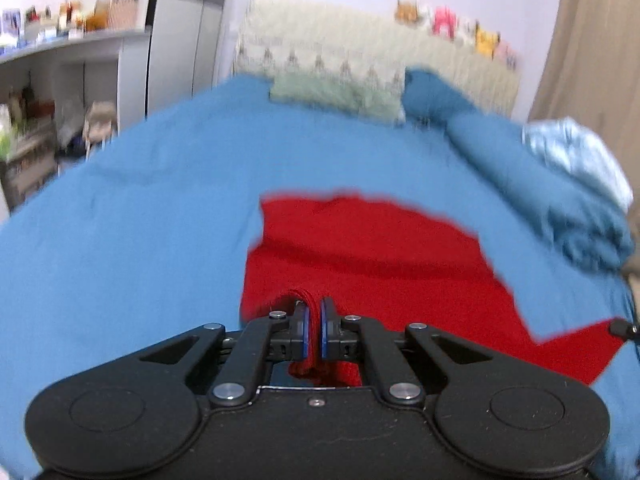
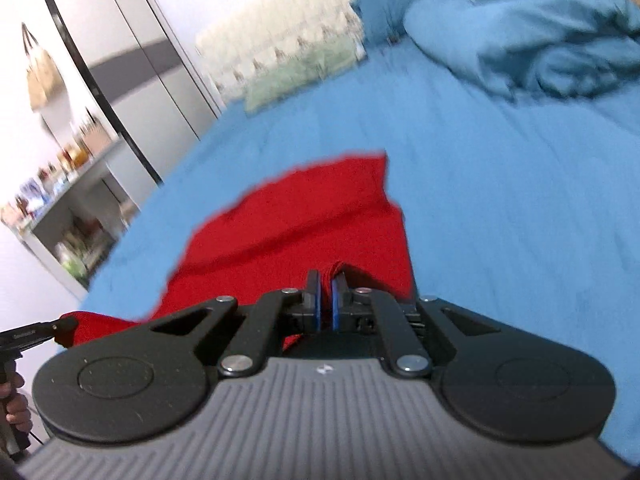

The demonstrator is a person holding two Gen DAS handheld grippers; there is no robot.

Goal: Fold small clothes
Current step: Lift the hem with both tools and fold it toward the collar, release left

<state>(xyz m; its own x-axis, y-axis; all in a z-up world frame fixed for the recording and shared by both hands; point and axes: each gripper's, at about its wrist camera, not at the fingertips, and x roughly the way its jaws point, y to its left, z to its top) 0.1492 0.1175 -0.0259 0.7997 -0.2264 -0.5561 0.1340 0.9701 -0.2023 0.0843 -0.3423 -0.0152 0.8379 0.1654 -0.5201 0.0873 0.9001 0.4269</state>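
Note:
A red garment (image 1: 368,248) lies spread on the blue bedsheet (image 1: 140,208). My left gripper (image 1: 315,308) is shut on the near edge of the red garment, with a fold of red cloth pinched between its blue pads. In the right wrist view my right gripper (image 2: 325,280) is shut on another near edge of the same red garment (image 2: 304,216). The left gripper also shows at the far left of the right wrist view (image 2: 60,326), pinching a red corner. Both views are blurred by motion.
A rolled blue duvet (image 1: 560,200) with a pale blue cloth (image 1: 576,152) lies at the bed's right side. A green pillow (image 1: 340,92) and blue pillow (image 1: 432,92) rest against the cream headboard (image 1: 360,44). A wardrobe (image 2: 132,64) and cluttered shelves (image 1: 60,40) stand left.

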